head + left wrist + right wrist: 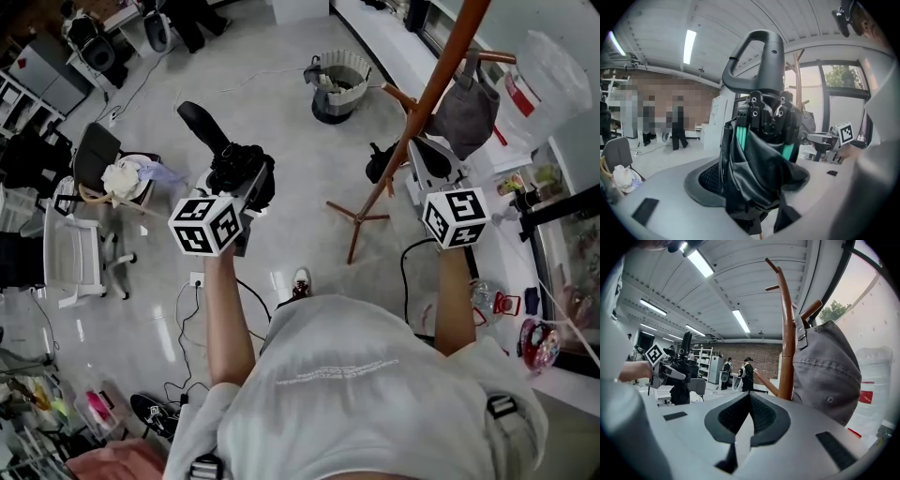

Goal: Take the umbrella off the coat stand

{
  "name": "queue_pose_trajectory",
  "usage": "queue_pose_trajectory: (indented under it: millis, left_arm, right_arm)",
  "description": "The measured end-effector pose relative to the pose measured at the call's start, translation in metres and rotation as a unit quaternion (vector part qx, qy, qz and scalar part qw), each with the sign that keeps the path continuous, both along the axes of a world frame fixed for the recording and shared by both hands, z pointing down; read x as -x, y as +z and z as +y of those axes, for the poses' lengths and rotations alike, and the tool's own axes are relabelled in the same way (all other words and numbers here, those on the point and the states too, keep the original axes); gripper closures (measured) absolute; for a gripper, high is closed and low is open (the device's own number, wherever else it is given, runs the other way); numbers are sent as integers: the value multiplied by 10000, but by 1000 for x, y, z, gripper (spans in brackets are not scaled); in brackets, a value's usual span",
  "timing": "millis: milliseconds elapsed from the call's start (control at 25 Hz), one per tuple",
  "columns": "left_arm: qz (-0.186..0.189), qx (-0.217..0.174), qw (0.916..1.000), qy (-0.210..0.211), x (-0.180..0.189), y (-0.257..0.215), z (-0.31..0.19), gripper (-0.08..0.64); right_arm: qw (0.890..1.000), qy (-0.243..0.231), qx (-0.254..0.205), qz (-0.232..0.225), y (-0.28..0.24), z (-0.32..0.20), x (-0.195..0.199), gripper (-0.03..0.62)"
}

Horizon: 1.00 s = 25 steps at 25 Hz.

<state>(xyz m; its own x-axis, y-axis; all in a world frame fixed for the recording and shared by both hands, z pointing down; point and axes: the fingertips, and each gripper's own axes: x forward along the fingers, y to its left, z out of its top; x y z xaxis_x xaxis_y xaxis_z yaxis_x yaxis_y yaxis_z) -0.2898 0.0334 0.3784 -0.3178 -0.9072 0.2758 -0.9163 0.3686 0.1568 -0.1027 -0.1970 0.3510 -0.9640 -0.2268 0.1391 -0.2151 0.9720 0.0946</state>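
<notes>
The left gripper (246, 183) sits at about 10 o'clock from the middle of the head view. Its jaws stand partly spread and are clamped on the one umbrella (225, 155), a folded black one. The curved handle sticks out past the jaws toward 11 o'clock. The umbrella hangs on no peg and is well apart from the coat stand (412, 131), at the stand's 9 o'clock.

Only the left gripper view shows the teal ribs inside the bunched black fabric. It also shows the open loop of the handle at 12 o'clock.

The right gripper (429, 164) is at 3 o'clock, just beside the stand's pole. Its own view shows the jaws pressed together with nothing between them. In that view the wooden pole rises at 1 o'clock and one grey cap (829, 371) hangs from a peg at 3 o'clock. The left gripper and the umbrella show small at 9 o'clock.

Only the head view shows the stand's splayed feet on the floor and one round basket (337, 84) at 12 o'clock.

There are two grippers, each with one marker cube.
</notes>
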Motion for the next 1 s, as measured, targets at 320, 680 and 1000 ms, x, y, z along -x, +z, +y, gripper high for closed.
queue_pose_trajectory:
  millis: [320, 680, 1000]
  left_arm:
    - [-45, -1, 9997, 231, -5, -3, -14, 255]
    - [-112, -8, 9993, 348, -11, -7, -20, 255]
    - [-89, 49, 9992, 381, -12, -3, -25, 255]
  right_arm:
    - [9988, 1, -428, 257, 1, 4, -3, 571]
    - [9990, 39, -400, 198, 1, 2, -8, 569]
    - [9990, -14, -396, 197, 3, 0, -5, 571]
